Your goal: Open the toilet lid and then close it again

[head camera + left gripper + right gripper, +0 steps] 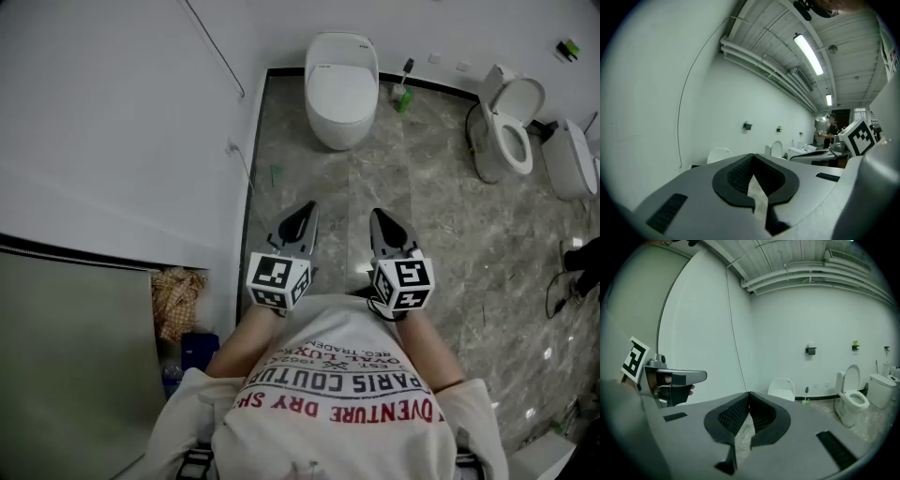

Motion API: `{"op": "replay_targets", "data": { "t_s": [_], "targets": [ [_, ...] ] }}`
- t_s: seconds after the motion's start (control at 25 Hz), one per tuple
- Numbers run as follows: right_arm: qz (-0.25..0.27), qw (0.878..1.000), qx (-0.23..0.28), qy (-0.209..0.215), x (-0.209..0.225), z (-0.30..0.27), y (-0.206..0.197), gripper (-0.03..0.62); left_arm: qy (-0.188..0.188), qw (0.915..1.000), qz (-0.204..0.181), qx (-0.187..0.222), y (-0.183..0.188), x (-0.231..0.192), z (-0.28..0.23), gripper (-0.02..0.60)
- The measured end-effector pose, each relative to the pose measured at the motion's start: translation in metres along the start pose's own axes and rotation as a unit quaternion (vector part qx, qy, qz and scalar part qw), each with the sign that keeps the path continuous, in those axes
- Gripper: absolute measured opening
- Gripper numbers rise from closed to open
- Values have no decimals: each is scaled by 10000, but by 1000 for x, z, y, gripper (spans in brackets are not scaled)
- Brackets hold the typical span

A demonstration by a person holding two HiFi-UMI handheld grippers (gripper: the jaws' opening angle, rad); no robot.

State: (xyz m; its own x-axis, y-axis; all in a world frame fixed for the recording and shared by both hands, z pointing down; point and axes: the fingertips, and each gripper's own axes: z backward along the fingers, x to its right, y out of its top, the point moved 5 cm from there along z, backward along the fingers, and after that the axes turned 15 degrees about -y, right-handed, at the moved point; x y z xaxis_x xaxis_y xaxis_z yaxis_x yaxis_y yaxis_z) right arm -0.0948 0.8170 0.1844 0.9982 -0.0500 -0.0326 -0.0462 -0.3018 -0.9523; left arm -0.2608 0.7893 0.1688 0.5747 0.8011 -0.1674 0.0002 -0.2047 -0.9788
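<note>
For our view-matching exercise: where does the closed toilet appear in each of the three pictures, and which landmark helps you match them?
Head view: the closed toilet sits at top centre.
Left gripper view: closed toilet is left of centre, about mid-height.
Right gripper view: closed toilet is slightly right of centre, just below mid-height.
Shared landmark: the open toilet stands to its right in all three.

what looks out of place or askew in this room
Nothing looks spilled or broken. The white toilet with its lid up seems angled to the wall, unlike the closed white toilet; a small green scrap lies on the grey marble floor.
</note>
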Motion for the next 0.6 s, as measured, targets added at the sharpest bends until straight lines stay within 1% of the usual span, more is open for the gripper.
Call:
{"op": "replay_targets", "data": {
  "t_s": [0.28, 0.4, 0.6],
  "targets": [
    [38, 10000, -78, 46, 1, 0, -6, 14, 7, 10000, 29, -63, -5, 2, -1, 6],
    [76, 9999, -67, -22, -2, -3, -5, 14, 20, 9999, 67, -84, -6, -3, -1, 6],
    [-38, 9999, -68, -115, -3, -12, -5, 14, 78, 9996, 218, -129, -12, -12, -3, 6]
  ]
}}
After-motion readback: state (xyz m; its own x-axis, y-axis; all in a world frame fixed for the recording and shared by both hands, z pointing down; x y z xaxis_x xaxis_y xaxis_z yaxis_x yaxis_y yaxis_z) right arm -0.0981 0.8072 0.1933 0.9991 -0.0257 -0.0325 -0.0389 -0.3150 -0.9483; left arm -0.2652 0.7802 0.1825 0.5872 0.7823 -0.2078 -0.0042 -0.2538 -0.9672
